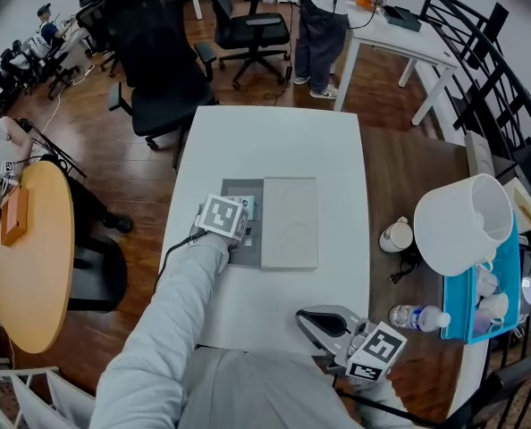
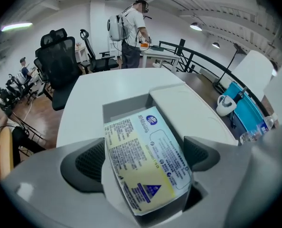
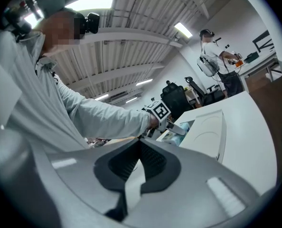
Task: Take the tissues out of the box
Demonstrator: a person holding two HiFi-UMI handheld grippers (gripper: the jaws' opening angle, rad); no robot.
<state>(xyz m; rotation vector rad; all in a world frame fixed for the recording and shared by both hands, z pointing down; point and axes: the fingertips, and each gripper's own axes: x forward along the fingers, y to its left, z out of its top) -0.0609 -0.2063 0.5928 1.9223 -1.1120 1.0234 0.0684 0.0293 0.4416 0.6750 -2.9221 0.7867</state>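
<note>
A grey box (image 1: 239, 191) lies mid-table, its white lid (image 1: 289, 222) slid to the right. My left gripper (image 1: 237, 231) reaches into the uncovered left part. In the left gripper view a tissue pack (image 2: 145, 160) with a blue and yellow label leans tilted between the wide-apart pads (image 2: 91, 161), its far end down in the box (image 2: 124, 106) beside the lid (image 2: 188, 108). I see no squeeze on the pack. My right gripper (image 1: 335, 331) hovers at the table's near edge, shut and empty. The right gripper view shows the left gripper (image 3: 179, 127) at the lid (image 3: 207, 132).
A white mug (image 1: 396, 235), a water bottle (image 1: 419, 317), a big white bucket (image 1: 462, 222) and a blue bin (image 1: 493, 302) sit on the wooden surface at right. Black office chairs (image 1: 163, 70) stand beyond the table, a round wooden table (image 1: 33, 257) at left. A person (image 1: 319, 25) stands at the back.
</note>
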